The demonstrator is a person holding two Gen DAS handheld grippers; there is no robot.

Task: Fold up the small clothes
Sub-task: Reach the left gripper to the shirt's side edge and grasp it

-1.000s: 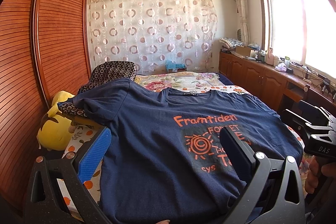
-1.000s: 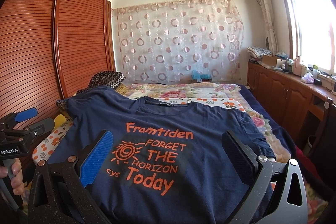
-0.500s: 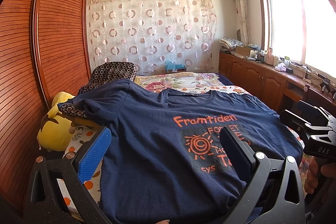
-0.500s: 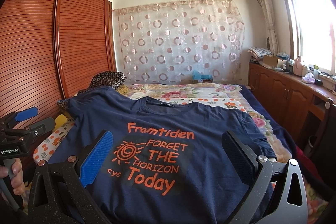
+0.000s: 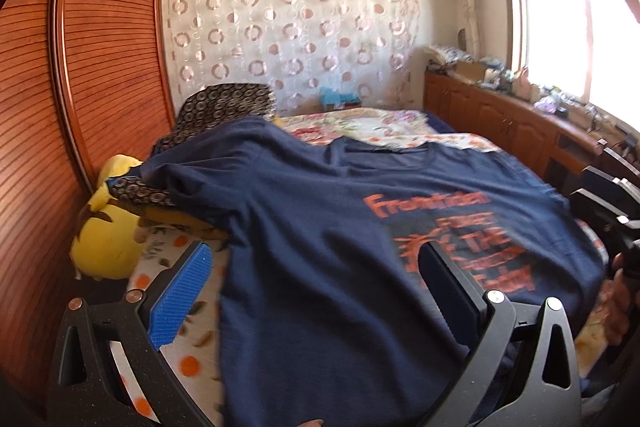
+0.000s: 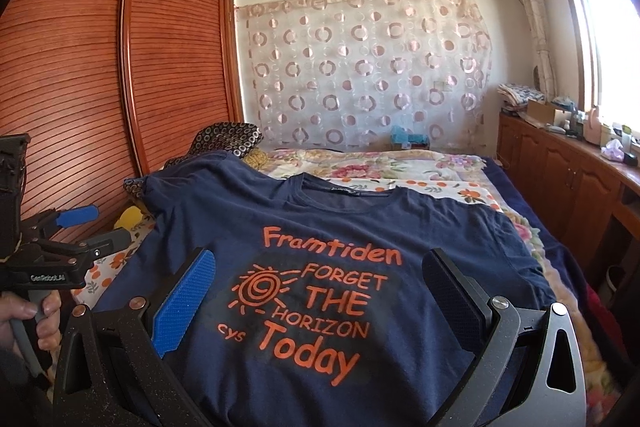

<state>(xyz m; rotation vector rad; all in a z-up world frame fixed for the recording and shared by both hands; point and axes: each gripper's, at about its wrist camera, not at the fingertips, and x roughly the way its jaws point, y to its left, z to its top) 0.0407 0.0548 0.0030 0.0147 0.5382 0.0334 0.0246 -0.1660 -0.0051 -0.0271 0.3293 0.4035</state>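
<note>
A navy T-shirt (image 5: 320,247) (image 6: 360,227) with orange print lies spread flat, front up, on the bed. Its left sleeve drapes over a patterned cushion (image 5: 224,103). My left gripper (image 5: 312,267) hovers open above the shirt's lower left side, with its blue pad over the bedsheet beside the hem. My right gripper (image 6: 320,279) is open above the lower middle of the shirt, straddling the print. Nothing is between either pair of fingers. The left gripper (image 6: 76,227) also shows at the left edge of the right wrist view, held by a hand.
A yellow plush toy (image 5: 108,227) lies between bed and slatted wardrobe (image 5: 100,67) on the left. Floral bedding (image 6: 380,167) covers the far bed. A wooden cabinet (image 6: 560,179) with clutter runs along the right under the window. A curtain (image 6: 360,67) hangs behind.
The left gripper has swung a little left and tilted down, blurring its view; more of the bedsheet beside the shirt shows. The right gripper has barely moved. The shirt lies as before.
</note>
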